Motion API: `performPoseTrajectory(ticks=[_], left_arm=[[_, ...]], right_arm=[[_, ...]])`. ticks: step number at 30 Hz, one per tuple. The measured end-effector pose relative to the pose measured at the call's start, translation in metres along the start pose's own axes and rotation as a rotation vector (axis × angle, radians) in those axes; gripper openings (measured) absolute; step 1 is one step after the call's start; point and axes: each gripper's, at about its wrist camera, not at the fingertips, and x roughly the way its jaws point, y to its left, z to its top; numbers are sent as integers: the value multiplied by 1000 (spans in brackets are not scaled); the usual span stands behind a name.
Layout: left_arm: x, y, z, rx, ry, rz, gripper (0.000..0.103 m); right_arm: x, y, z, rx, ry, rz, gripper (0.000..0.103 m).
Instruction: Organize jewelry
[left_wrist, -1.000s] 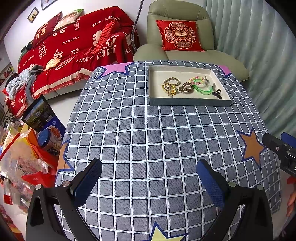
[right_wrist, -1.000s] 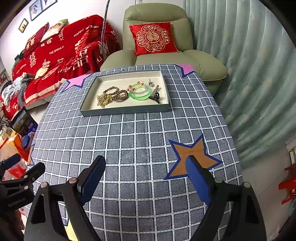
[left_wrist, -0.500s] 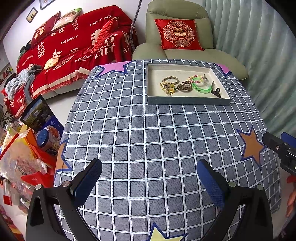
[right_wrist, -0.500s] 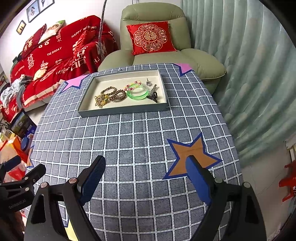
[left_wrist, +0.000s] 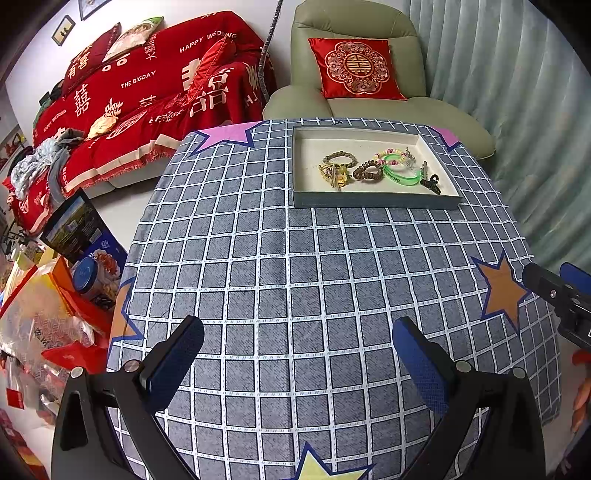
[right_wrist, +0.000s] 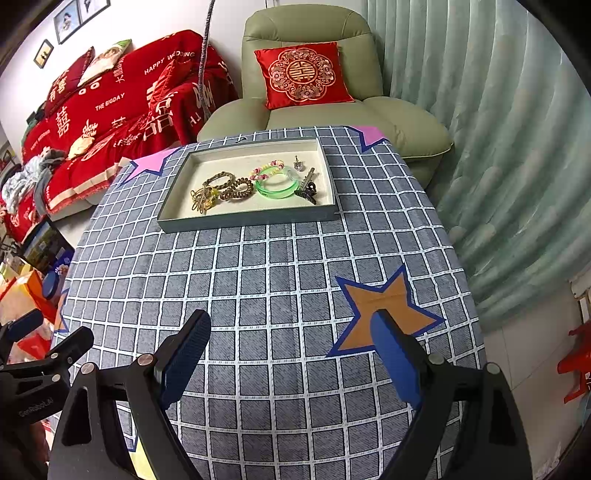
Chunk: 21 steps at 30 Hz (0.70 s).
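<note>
Checked tablecloth (left_wrist: 295, 266) with stars covers the table, green armchair (right_wrist: 310, 74) behind it. Both my grippers, left (left_wrist: 297, 360) and right (right_wrist: 291, 352), hover near the front edge, fingers spread wide, holding nothing. Jewelry sits piled in the tray (right_wrist: 177, 221) at the far side, green bangle (right_wrist: 277, 186) included.

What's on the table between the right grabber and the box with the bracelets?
Nothing but checked tablecloth. In the right wrist view, the stretch from the open right gripper to the tray is bare.
</note>
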Motion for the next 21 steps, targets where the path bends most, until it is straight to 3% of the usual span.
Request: performPoseTrajectory(ticks=[21], left_arm=[[0,-1,0,-1,5,3,103]], right_arm=[[0,0,0,0,3,1,90]])
